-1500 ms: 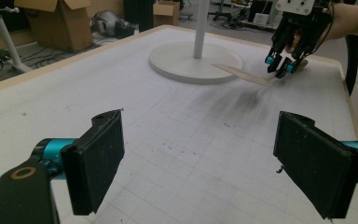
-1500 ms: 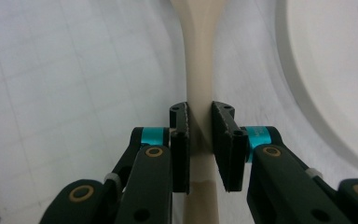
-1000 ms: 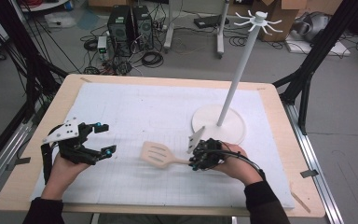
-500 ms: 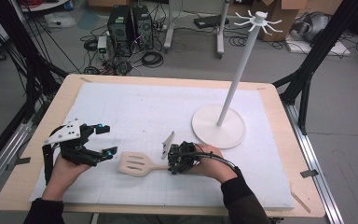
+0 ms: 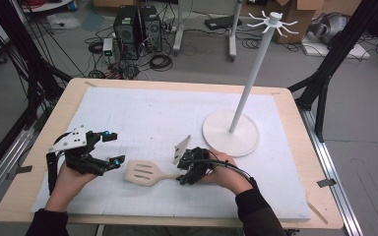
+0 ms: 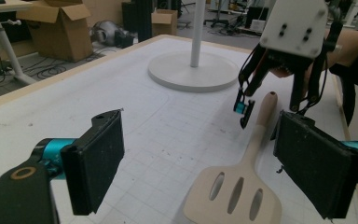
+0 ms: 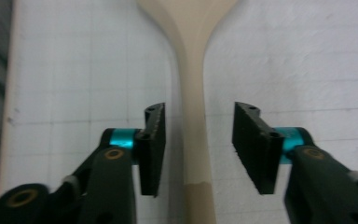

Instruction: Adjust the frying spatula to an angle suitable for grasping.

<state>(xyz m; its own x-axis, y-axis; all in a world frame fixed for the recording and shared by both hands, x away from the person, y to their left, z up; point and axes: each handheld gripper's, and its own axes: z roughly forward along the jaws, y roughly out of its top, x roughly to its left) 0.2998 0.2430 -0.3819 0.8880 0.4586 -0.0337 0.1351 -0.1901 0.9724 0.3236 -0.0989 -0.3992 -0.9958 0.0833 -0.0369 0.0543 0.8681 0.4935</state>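
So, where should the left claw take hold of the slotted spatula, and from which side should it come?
Probably at the neck of the spatula, where the wide slotted blade narrows into the handle. The spatula lies flat on the white mat, so come from above, jaws astride the neck. The left claw, open, is beside the blade; the right claw has just been opening, pads clear of the handle end.

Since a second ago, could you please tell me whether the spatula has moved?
Yes. The spatula has slid left, away from the white stand base, toward the left claw.
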